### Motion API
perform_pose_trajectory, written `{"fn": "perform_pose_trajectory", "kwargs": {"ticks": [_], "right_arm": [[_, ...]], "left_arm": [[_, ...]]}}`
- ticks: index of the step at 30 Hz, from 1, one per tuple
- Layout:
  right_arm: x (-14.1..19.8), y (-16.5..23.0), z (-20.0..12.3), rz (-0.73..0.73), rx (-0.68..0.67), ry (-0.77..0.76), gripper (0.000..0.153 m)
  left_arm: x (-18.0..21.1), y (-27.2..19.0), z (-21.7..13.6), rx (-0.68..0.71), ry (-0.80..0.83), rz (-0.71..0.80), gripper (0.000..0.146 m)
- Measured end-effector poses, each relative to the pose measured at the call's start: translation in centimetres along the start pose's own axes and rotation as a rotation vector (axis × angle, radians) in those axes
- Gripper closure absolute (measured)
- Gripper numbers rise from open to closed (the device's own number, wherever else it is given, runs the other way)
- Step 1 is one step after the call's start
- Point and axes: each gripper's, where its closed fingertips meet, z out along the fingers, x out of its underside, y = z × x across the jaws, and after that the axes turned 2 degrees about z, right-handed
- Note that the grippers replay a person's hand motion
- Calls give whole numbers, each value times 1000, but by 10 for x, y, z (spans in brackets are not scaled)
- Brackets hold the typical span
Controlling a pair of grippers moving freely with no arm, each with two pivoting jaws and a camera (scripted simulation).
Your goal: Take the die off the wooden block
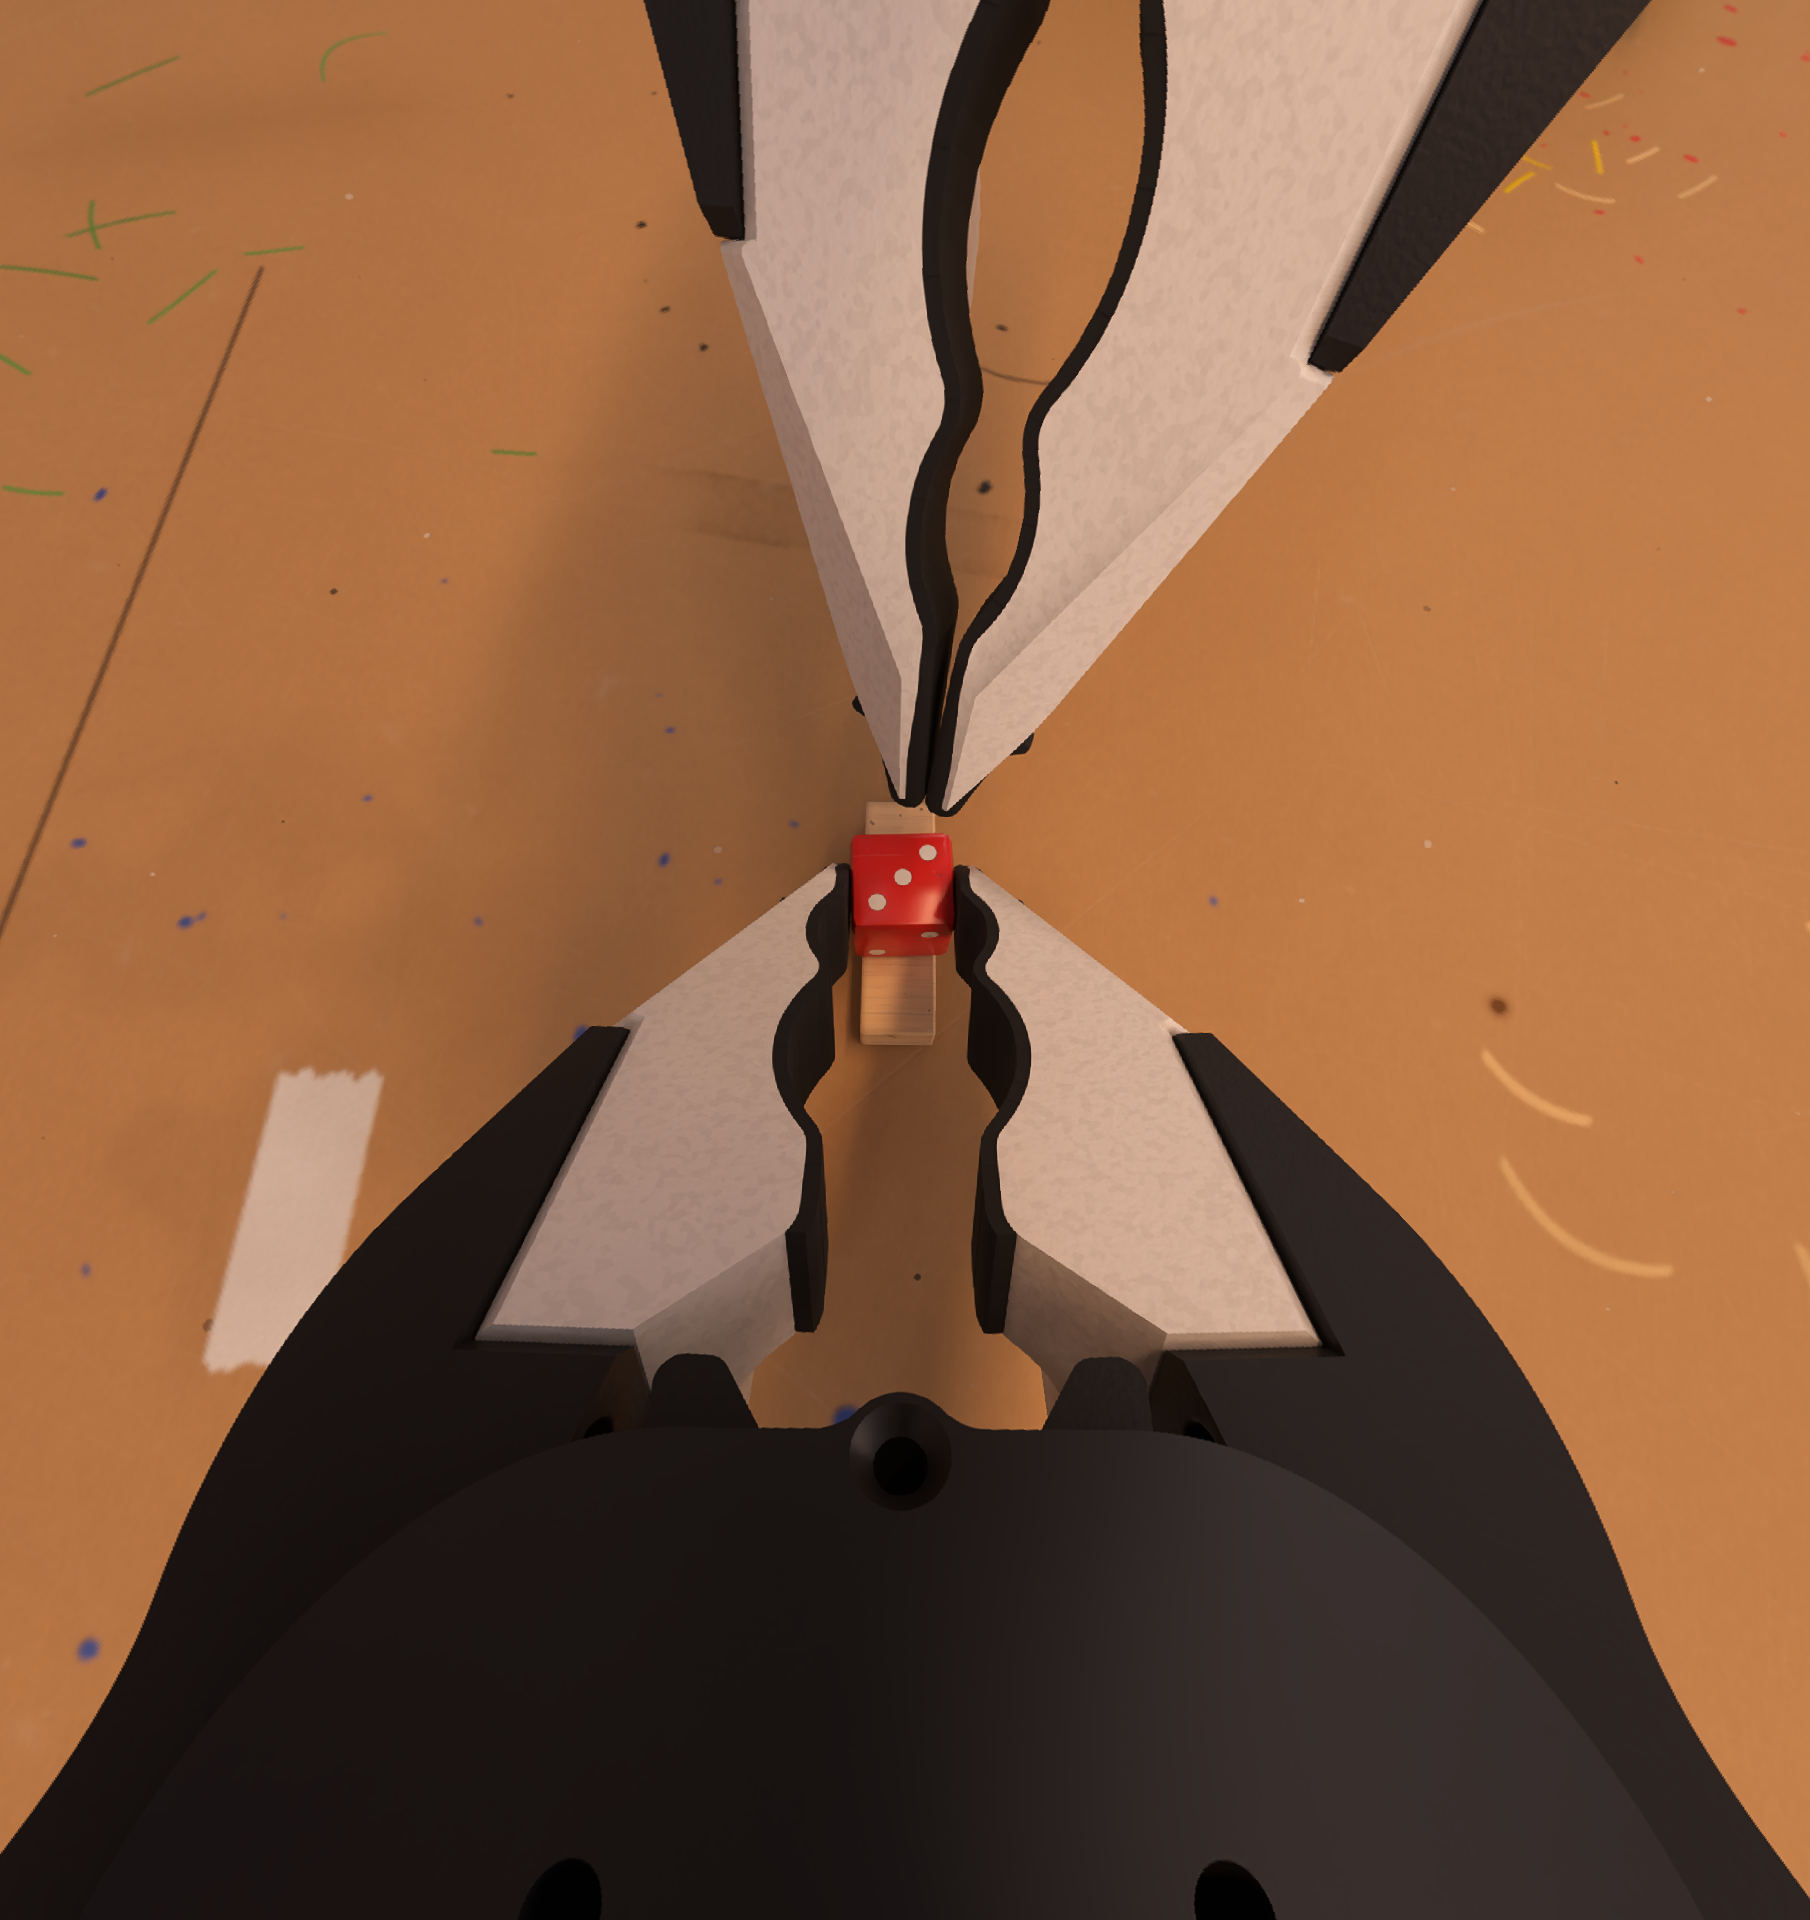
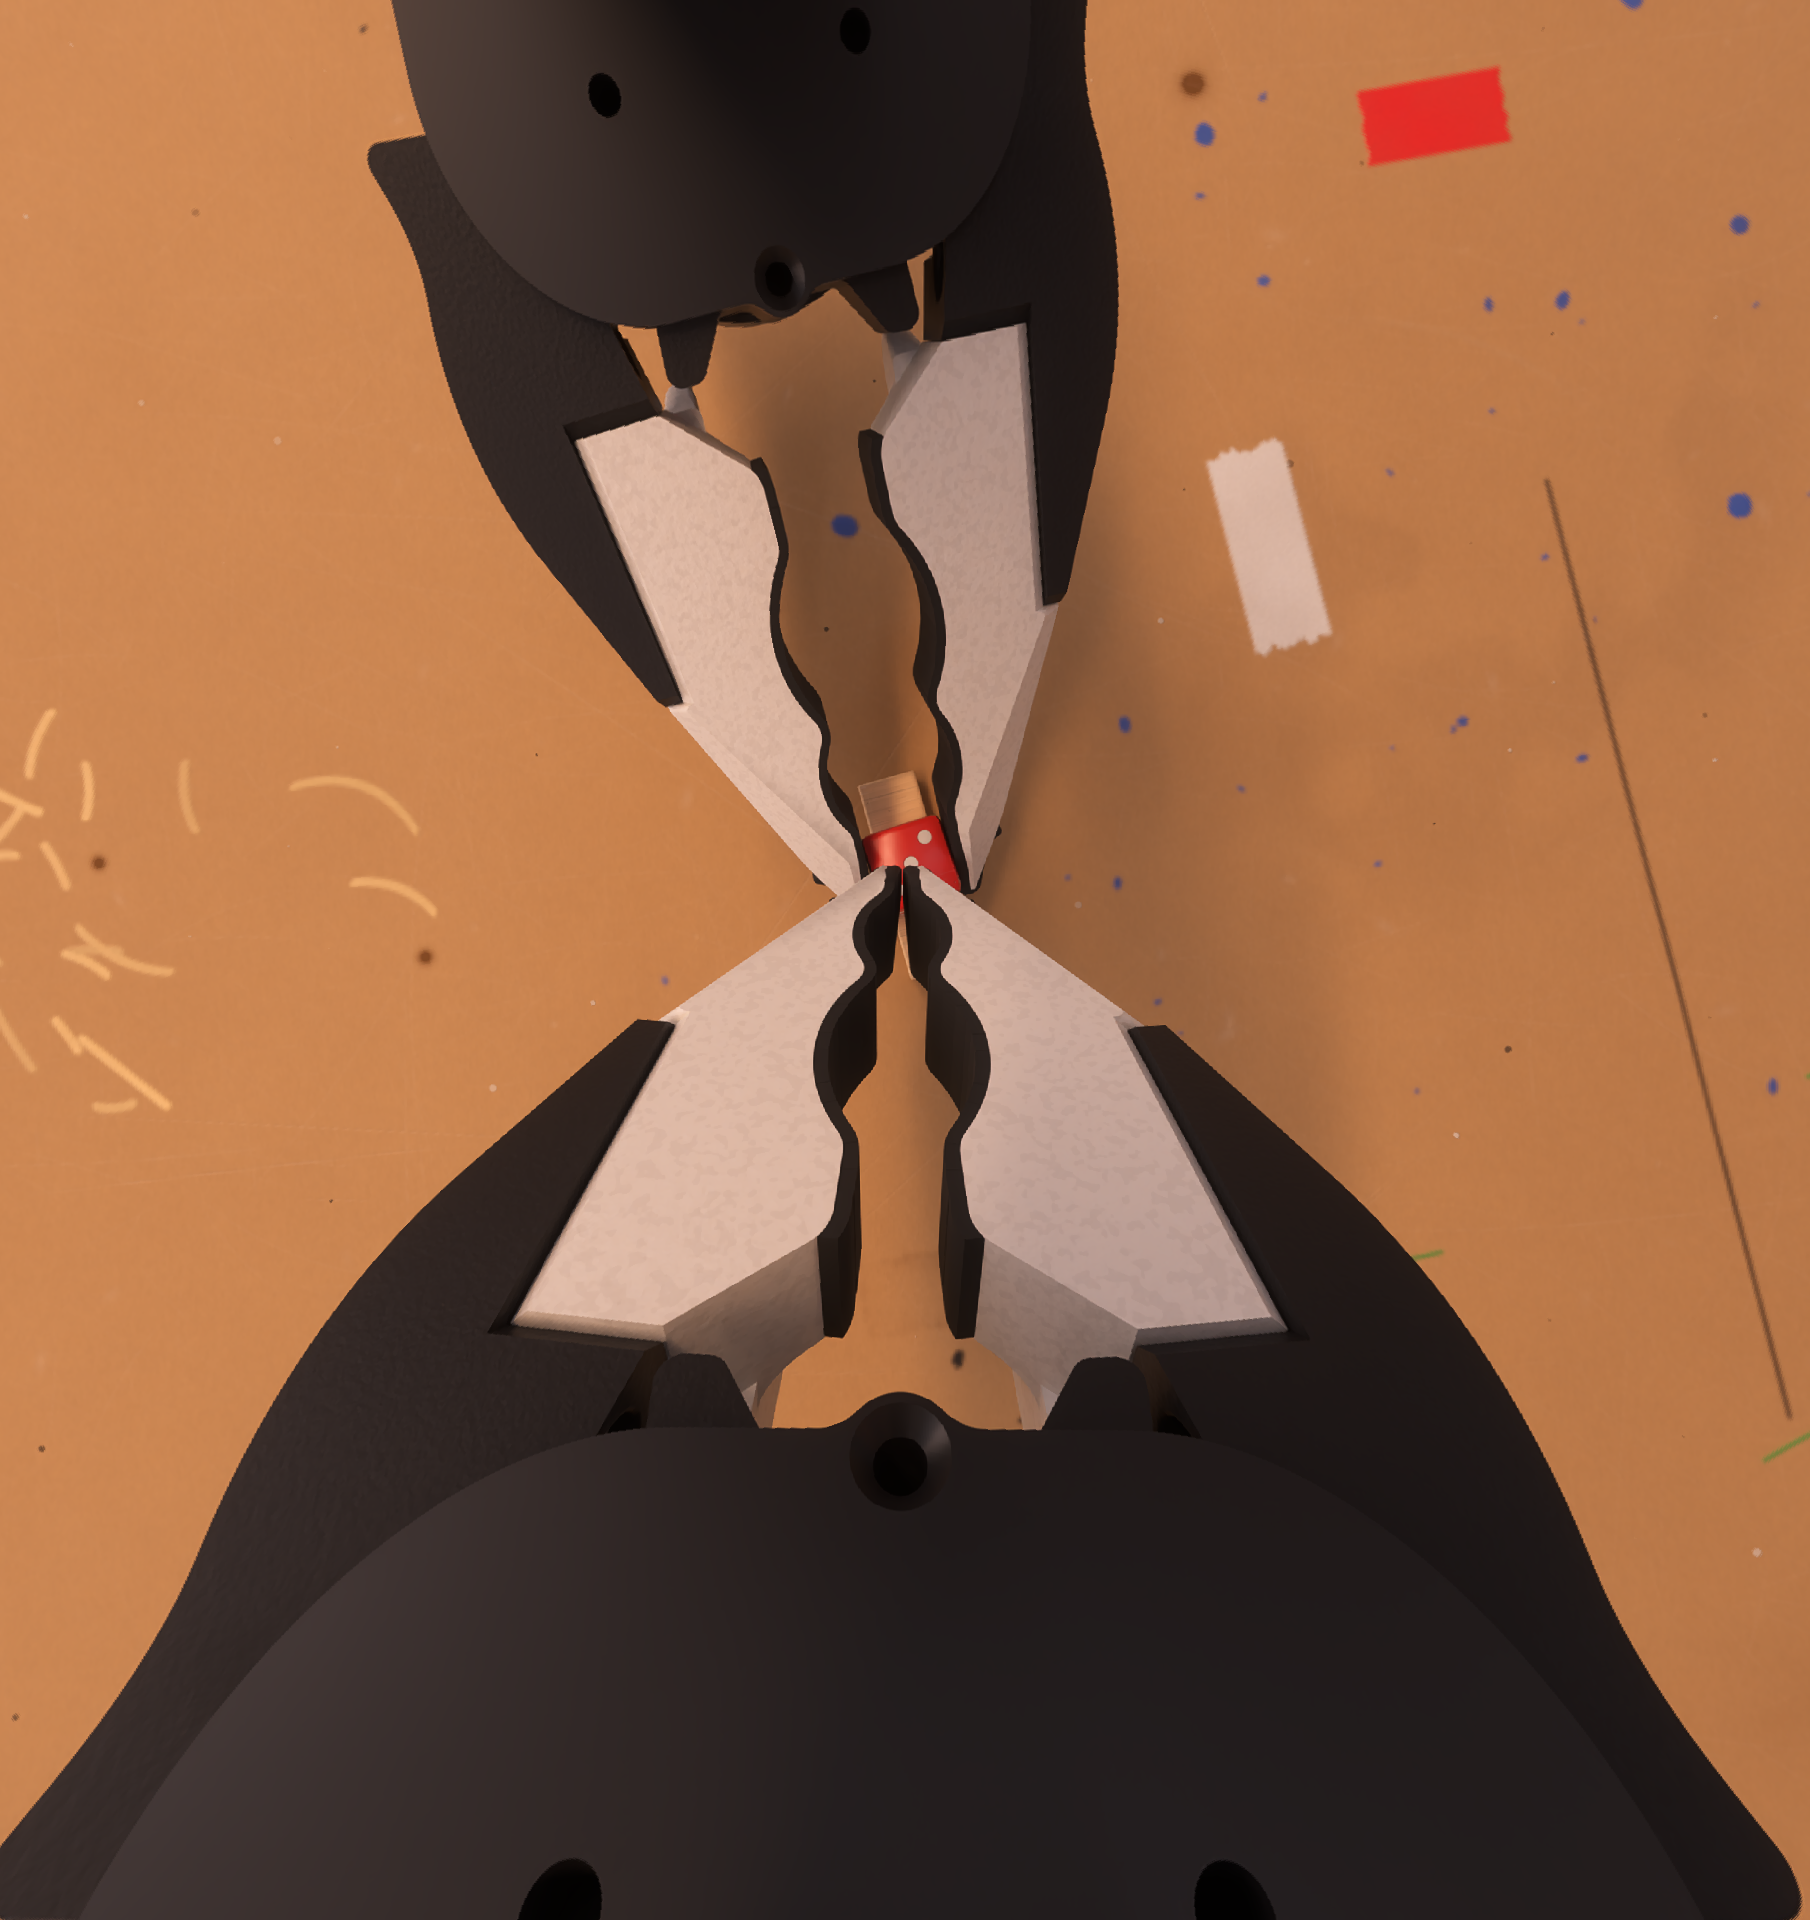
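In right wrist view only, red tape [image 2: 1434,115]

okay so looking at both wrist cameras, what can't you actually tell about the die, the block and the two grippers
- Left wrist view: the far end of the wooden block is hidden by the die and the right gripper.
- Right wrist view: most of the die is covered by the right gripper's own tips, so its contact with the left gripper is unclear there.
- Neither view shows whether the right gripper's nearly closed tips pinch the block.
- The die's underside is hidden.

A flat orange-brown board floor [image 2: 257,416] with paint dots, a red tape piece [image 2: 1434,114] at 1 o'clock, a white tape strip [image 2: 1268,545] below it
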Motion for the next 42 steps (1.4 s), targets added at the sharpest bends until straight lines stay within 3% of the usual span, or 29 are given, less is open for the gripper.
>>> {"fn": "perform_pose_trajectory", "kwargs": {"ticks": [12, 19, 27, 35, 42], "right_arm": [[-4, 0, -6, 52, -28, -52, 152], [-11, -1, -18, 211, -90, -147, 152], [-15, 1, -25, 332, -160, -204, 152], [-25, 3, -38, 315, -162, -235, 152], [-27, 5, -40, 315, -157, -231, 152]], "left_arm": [[-6, 2, -4, -46, -45, 36, 127], [-17, 3, -11, -109, -104, 75, 127], [-23, 0, -15, -84, -150, 54, 128], [-35, -3, -26, -50, -263, 21, 127], [-30, -3, -24, -83, -225, 67, 127]]}}
